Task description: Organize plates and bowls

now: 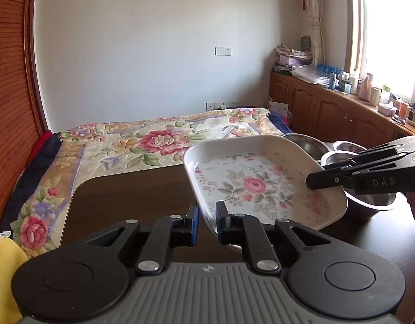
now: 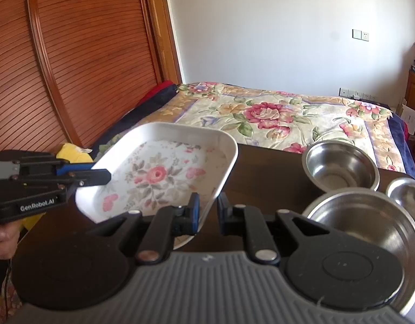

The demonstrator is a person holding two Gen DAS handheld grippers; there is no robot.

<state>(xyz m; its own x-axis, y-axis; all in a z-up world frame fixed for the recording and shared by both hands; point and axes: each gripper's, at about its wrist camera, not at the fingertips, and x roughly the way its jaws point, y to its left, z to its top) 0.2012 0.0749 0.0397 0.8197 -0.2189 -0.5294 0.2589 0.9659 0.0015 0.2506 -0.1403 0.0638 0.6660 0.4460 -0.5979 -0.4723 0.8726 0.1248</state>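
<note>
Firstly, left wrist view. Left gripper (image 1: 207, 222): fingers pinching the near rim of the plate (image 1: 261, 186), one finger outside the rim, one inside. Plate: white, rounded-rectangular, rose pattern, tilted and lifted above the dark table (image 1: 126, 202). Right gripper (image 1: 312, 182): enters from the right, fingers pressed onto the plate's right rim. Steel bowls (image 1: 339, 149): clustered on the table right of and behind the plate, partly hidden by the right gripper. Bed (image 1: 158, 140): floral cover, beyond the table's far edge.

Right wrist view. Right gripper (image 2: 208, 213): fingers pinching the plate (image 2: 164, 172) at its near right rim. Left gripper (image 2: 106, 176): comes in from the left, clamped on the plate's left rim; a hand (image 2: 2, 239) holds its grip. Three steel bowls: one far (image 2: 339, 164), one large and near (image 2: 374, 229), one small at the right edge (image 2: 408, 191), all standing on the table (image 2: 266, 170), apart from the plate.
</note>
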